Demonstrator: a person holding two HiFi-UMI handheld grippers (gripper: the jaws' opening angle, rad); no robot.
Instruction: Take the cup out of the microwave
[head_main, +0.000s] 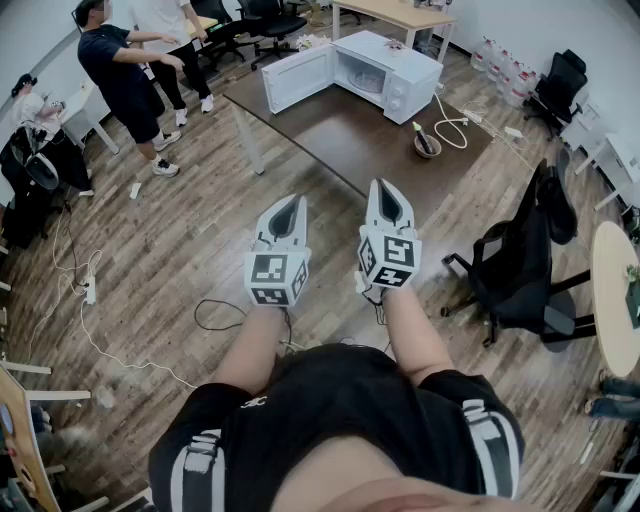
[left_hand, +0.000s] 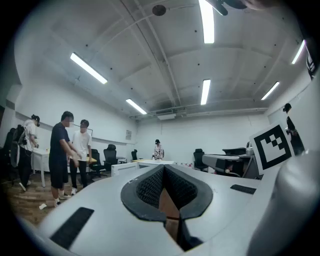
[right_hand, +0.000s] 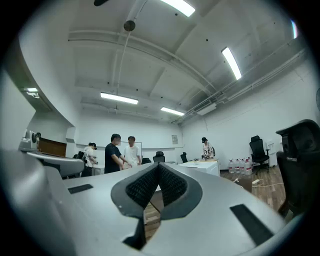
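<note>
A white microwave (head_main: 392, 72) stands at the far end of a dark brown table (head_main: 330, 125), its door (head_main: 297, 78) swung open to the left. Its cavity (head_main: 360, 72) is dim and I cannot make out a cup inside. Both grippers are held out level over the wooden floor, well short of the table. The left gripper (head_main: 293, 203) is shut with nothing between its pads, its tips meeting in the left gripper view (left_hand: 163, 167). The right gripper (head_main: 385, 186) is likewise shut and empty, its tips meeting in the right gripper view (right_hand: 159, 165).
A bowl (head_main: 427, 146) with a utensil in it sits on the table's right end beside a white cable. Two people (head_main: 125, 70) stand at the back left. A black office chair (head_main: 520, 260) and a round table (head_main: 612, 295) are on the right. Cables (head_main: 215, 315) lie on the floor.
</note>
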